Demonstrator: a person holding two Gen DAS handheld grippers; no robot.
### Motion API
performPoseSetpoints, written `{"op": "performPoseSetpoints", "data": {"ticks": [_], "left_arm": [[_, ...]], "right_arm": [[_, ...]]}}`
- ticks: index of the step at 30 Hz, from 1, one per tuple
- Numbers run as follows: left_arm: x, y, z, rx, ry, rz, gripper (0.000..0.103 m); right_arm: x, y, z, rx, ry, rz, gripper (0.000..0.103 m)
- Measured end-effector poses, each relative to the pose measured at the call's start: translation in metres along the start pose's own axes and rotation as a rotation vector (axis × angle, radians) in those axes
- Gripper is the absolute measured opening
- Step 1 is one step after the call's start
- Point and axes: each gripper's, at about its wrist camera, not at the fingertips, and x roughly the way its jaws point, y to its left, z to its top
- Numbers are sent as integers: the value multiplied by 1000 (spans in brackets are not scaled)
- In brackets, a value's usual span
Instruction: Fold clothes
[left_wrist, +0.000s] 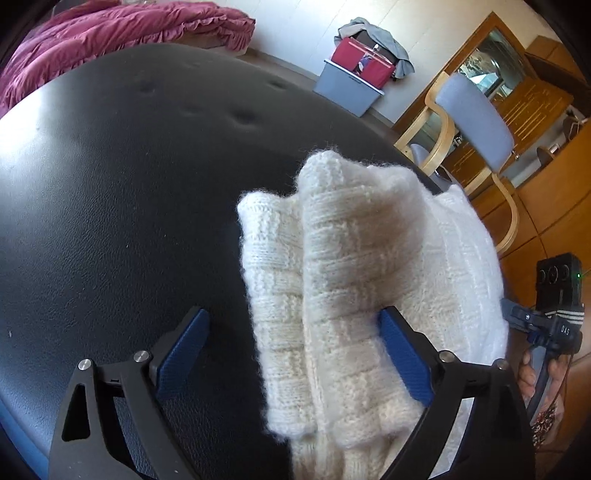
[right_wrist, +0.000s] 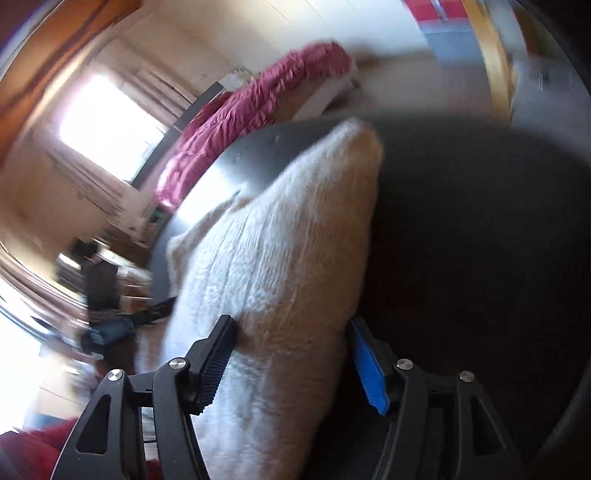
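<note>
Blue-padded jaws of the left tool (left_wrist: 291, 354) stand wide apart in the foreground, released: the right pad lies against the flank of the folded cream knit sweater (left_wrist: 354, 258), the left pad hangs clear over the black table (left_wrist: 110, 184), so nothing is clamped. From the right wrist view, the right tool (right_wrist: 291, 354) straddles the same sweater (right_wrist: 280, 258), its jaws parted and the knit bulging between them; the picture is blurred, and the pads look to brush the wool rather than pinch it, so it reads as released too.

Running away from both tools, the sweater is a long bundle in several thick layers, near end by the jaws and far end toward the middle of the table, along its right edge as the left wrist view frames it. Both tools sit at that near end, the left on one side, the right on the other, so whichever acts next has only the near end within reach.

Beyond the table: a pink quilt (left_wrist: 110, 33), a grey storage bin (left_wrist: 347, 85) and a wooden chair (left_wrist: 476, 122).
</note>
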Motion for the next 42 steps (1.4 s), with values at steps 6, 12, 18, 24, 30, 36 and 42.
{"op": "performPoseSetpoints", "data": {"ticks": [6,12,18,24,30,36,42], "left_arm": [[0,-6,-6,27,-55,-88,55],[-8,-1,4,58,-108,-22,43],[-23,35,31,47,-167,117,31],[-32,73,44,109,-234,262,25],[-37,110,53,106,-287,360,25],[-45,179,80,34,-278,513,25],[-57,255,103,-134,-264,494,16]], "right_arm": [[3,3,-2,-36,-41,4,59],[8,11,-5,-56,-61,-9,58],[34,34,-12,-62,-40,62,58],[75,55,-20,26,49,176,61],[108,107,-30,-128,55,81,44],[164,149,-10,-166,47,-20,42],[218,173,26,-137,42,-33,42]]}}
